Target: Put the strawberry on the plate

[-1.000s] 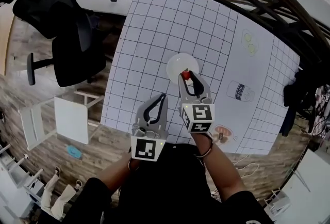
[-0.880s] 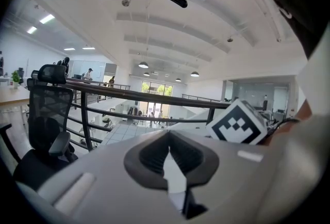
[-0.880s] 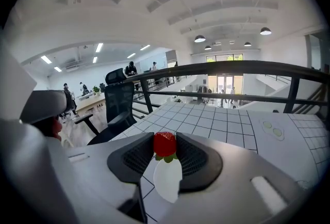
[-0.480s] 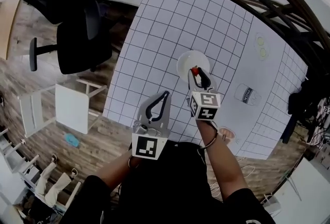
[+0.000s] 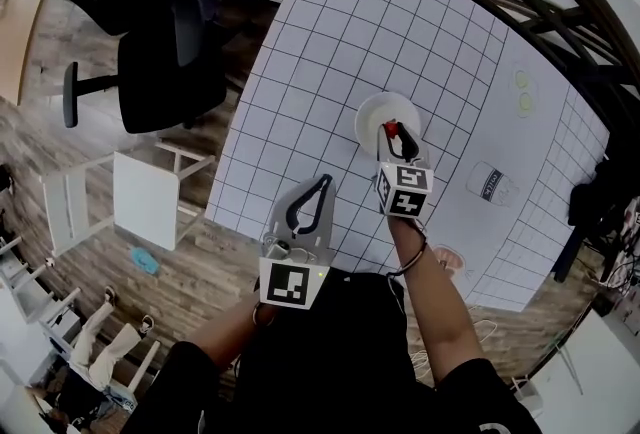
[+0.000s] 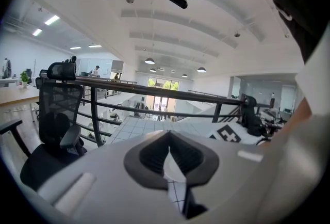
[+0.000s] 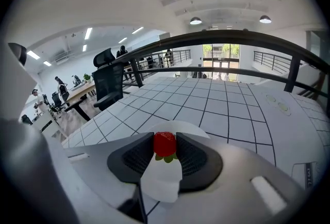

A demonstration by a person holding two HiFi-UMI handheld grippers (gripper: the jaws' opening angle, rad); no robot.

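The right gripper point(image 5: 397, 134) is pinching the strawberry point(image 7: 165, 144) between its jaw tips, hovering over the white plate point(image 5: 370, 114) on the gridded table point(image 5: 330, 32). The left gripper point(image 5: 322, 184) is waiting nearer, leftward, jaws together, empty.

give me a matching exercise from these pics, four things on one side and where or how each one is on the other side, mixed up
Things
1. strawberry
2. plate
3. left tongs
4. office chair

Places or states
A. on the wood floor, left of the gridded table
B. shut, nothing in them
C. gripped in the right tongs
D. lying on the gridded table

Pairs: 1-C, 2-D, 3-B, 4-A
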